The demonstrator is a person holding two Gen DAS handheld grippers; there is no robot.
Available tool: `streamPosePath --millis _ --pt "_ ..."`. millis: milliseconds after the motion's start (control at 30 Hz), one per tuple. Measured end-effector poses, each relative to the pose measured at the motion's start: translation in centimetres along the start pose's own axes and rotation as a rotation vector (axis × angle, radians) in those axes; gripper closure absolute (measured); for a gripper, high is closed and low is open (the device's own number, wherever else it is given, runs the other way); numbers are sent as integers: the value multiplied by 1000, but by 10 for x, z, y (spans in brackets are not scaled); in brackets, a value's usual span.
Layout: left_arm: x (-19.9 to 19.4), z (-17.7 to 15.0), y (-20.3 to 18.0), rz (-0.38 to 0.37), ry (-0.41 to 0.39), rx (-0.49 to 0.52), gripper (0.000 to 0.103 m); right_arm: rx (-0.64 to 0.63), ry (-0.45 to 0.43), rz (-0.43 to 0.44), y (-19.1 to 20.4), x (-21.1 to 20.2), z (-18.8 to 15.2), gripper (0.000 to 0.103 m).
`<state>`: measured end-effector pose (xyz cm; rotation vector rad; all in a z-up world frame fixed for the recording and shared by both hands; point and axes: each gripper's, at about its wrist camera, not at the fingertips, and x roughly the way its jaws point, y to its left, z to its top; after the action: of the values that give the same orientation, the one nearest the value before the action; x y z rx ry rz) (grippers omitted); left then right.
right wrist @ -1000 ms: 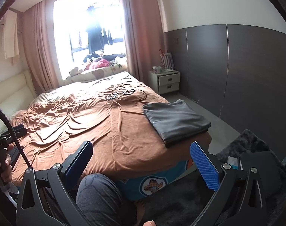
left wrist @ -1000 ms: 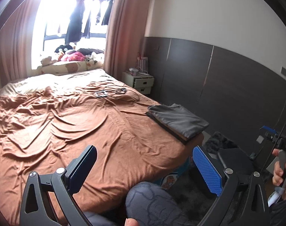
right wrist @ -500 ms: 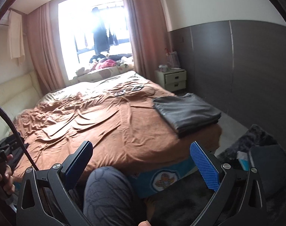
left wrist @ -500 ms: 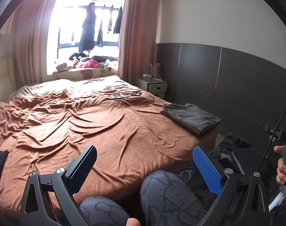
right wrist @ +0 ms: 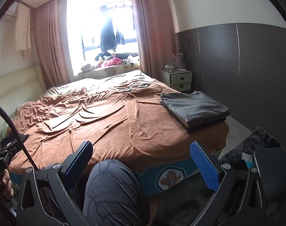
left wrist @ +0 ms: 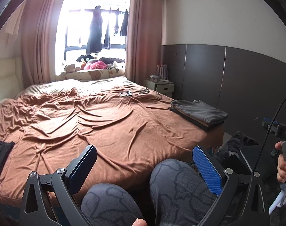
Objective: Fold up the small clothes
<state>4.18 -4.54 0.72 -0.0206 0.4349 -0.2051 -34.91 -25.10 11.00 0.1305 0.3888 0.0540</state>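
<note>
Brown bedding (left wrist: 109, 124) covers the bed, and a stack of folded grey clothes (right wrist: 194, 109) sits at its near right corner. Both the left gripper (left wrist: 144, 169) and the right gripper (right wrist: 141, 166) hang above the person's knees with fingers spread wide, holding nothing.

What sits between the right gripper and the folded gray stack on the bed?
Nothing on the bed blocks it. The right gripper is open and empty, held back off the bed over the person's knee. Only bare brown bedspread lies between it and the folded gray clothes.
</note>
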Motion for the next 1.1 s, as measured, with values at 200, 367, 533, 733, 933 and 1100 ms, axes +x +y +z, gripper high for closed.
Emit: streamPosePath --millis 200,367,533,733,933,1100 --pt "-4 -8 9 19 -9 -35 0 -17 6 18 11 0 -15 0" --pt "-6 -13 11 43 -9 -45 0 -7 4 29 14 0 -19 0" --pt "-8 -12 8 47 -17 -40 0 6 2 34 15 -2 -17 0" --pt "-10 -13 5 37 -20 -37 0 4 -4 33 20 -7 -19 0" --pt "-14 -13 5 38 -29 -33 0 8 -7 36 18 -6 -21 0" --pt "-15 -13 5 40 -31 -33 0 9 -4 35 15 -5 -21 0"
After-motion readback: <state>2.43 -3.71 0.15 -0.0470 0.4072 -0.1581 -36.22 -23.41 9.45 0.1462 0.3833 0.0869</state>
